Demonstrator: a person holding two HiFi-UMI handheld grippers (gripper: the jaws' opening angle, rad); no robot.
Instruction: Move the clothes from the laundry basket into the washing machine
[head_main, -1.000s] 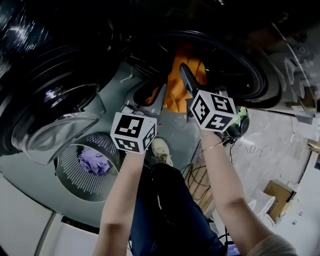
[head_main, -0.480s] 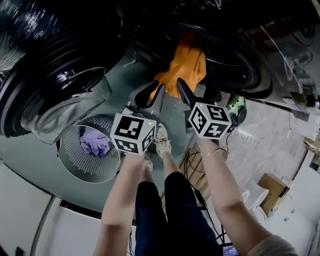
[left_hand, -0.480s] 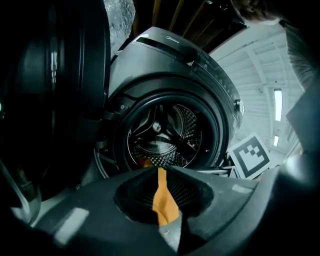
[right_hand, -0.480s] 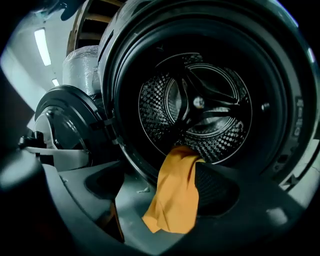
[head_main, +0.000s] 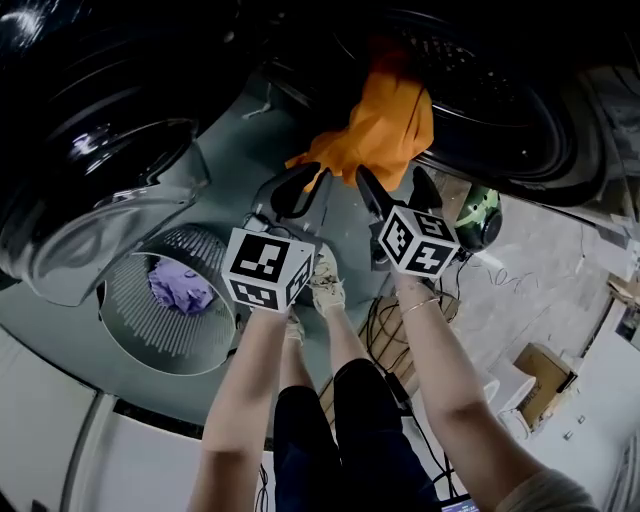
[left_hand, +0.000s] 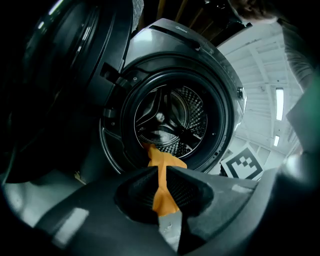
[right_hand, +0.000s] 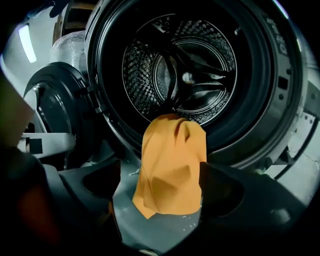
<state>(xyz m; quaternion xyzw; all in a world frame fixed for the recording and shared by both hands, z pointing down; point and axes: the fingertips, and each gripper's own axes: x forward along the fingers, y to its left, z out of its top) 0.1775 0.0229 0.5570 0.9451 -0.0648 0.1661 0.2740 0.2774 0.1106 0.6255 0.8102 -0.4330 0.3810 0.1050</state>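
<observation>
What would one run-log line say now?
orange garment: hanging from washer drum; left gripper: shut on it; right gripper: just opening, garment between jaws

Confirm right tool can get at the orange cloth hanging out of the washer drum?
Likely yes: right tool has just been opening its jaws, and the orange cloth hangs between them unpressed, nothing blocking. The left tool pinches the same cloth alongside.

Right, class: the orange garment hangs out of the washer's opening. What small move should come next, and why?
Probably push the left gripper forward, carrying its pinched end of the orange garment into the drum. Its jaws are shut on the cloth; the right gripper has just been opening, cloth loose between its jaws; the garment drapes out over the rim.
</observation>
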